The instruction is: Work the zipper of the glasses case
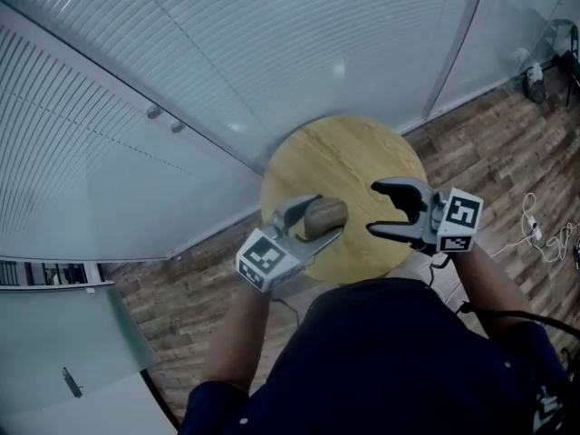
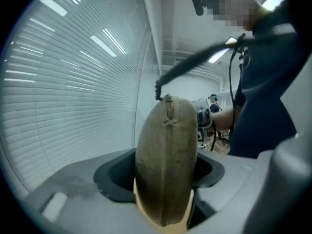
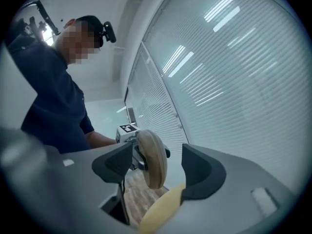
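Far L: blinds behind glass, wood-plank floor below them.

L gripper: you've got it clenched on the glasses case, which is tan, oval and fabric-covered. The case lies crosswise btwn the jaws, over the near-L edge of the round wooden table. Can't tell whether it touches the top. In the L gripper view the case fills the whole gap, w/ both jaws tight against its sides. The zipper runs down the middle of the face toward the cam, w/ a small knot in it near the far end.

R gripper: released, jaws well apart, nothing in them. You're holding it over the table's R side, tips aimed at the case's free end, near but not touching. In the R gripper view the case shows end-on, centred in the gap but further out than the jaws. The L gripper's marker cube sits just behind it, and the table edge shows pale yellow underneath.

Far R: loose cables on the floor.
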### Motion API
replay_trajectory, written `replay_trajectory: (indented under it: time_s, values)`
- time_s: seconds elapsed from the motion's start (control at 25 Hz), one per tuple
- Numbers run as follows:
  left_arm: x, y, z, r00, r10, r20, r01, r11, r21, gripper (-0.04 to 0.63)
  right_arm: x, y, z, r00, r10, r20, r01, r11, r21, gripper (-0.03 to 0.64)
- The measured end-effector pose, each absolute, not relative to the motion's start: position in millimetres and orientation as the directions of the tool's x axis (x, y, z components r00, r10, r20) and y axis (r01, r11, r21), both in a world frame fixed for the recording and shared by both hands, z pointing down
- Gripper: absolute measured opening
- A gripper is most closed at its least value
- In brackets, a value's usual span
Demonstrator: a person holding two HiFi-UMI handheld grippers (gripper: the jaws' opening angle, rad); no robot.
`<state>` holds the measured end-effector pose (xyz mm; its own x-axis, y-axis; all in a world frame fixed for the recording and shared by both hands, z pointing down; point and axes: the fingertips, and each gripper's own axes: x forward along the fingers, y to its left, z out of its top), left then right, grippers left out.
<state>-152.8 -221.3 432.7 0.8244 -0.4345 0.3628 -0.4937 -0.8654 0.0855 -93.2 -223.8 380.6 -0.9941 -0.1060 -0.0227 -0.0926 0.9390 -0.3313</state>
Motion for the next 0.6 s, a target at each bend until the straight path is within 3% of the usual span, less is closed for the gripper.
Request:
replay_trajectory:
  time_s: [0.12, 0.28, 0.44, 0.6]
  values:
    - [-149.8, -224.0, 447.4, 0.807, -0.405, 0.430, -0.458, -0.889, 0.021, 0.307, -113.7, -209.6, 358.3, -0.999, -0.008, 0.044, -0.017, 0.980, -0.200, 0.252]
    - [-139.2, -222.8, 470.3, 0.744, -0.369, 0.558, -0.395, -0.915, -0.079, 0.307, -139.5, -192.0, 368.4, -0.954, 0.016, 0.300, 0.017, 1.000, 0.003, 0.244]
    - [-128.4, -214.8, 493.6, 0.685, -0.317, 0.655, -0.346, -0.934, -0.090, 0.308, -151.6, -188.3, 377.4, -0.931, 0.041, 0.363, 0.076, 0.994, 0.082, 0.168]
    - [-119.4, -208.7, 510.4, 0.627, -0.289, 0.724, -0.281, -0.950, -0.136, 0.308, -157.5, -188.5, 393.5, -0.913, 0.087, 0.399, 0.130, 0.988, 0.083, 0.140]
